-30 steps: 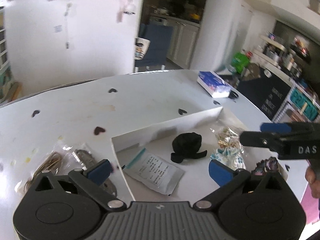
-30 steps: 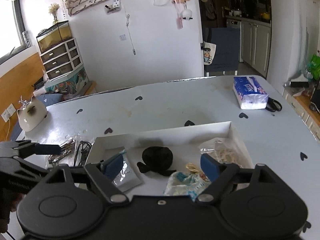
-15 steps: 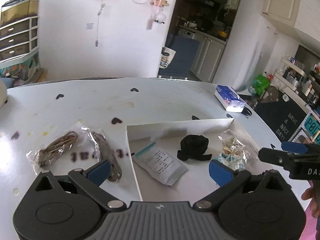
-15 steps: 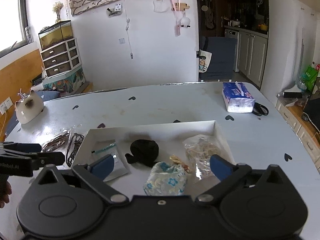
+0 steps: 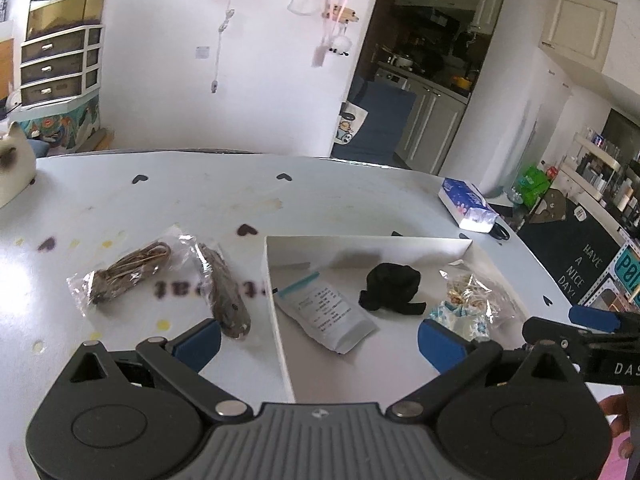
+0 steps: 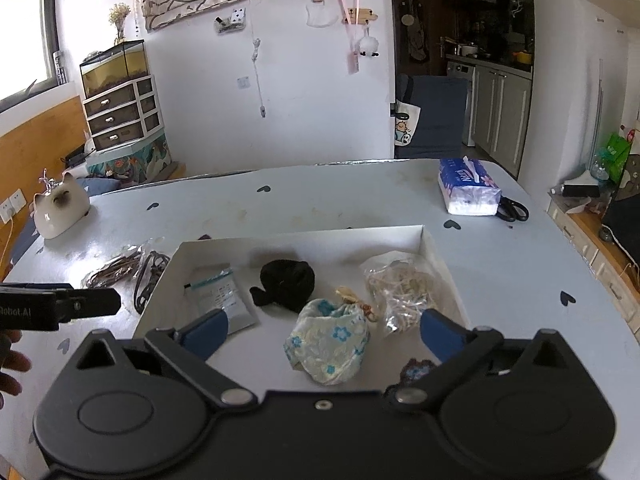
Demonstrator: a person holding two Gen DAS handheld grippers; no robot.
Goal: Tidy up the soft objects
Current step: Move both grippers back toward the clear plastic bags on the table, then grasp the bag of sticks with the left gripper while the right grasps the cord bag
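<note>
A white shallow box (image 6: 304, 237) sits on the pale table. Inside lie a white sachet (image 6: 224, 300), a black fabric roll (image 6: 286, 280), a blue-flowered pouch (image 6: 328, 340) and a clear bag of pale bands (image 6: 400, 288). My right gripper (image 6: 323, 336) is open just above the box's near side; the pouch lies loose between its wide jaws, untouched by the pads. My left gripper (image 5: 318, 340) is open and empty over the box's left wall (image 5: 276, 308). Left of it rest a bag of brown cords (image 5: 128, 272) and a bag of dark cords (image 5: 226, 300).
A tissue pack (image 6: 466, 192) and black scissors (image 6: 514, 210) lie at the table's far right. A ceramic cat (image 6: 60, 210) stands at the far left. A small dark flowered item (image 6: 416, 372) sits by the box's near right corner.
The right jaws widened and drew back from the flowered pouch, which stays in the box. The left gripper rolled level and shifted left, bringing both cord bags into view.
</note>
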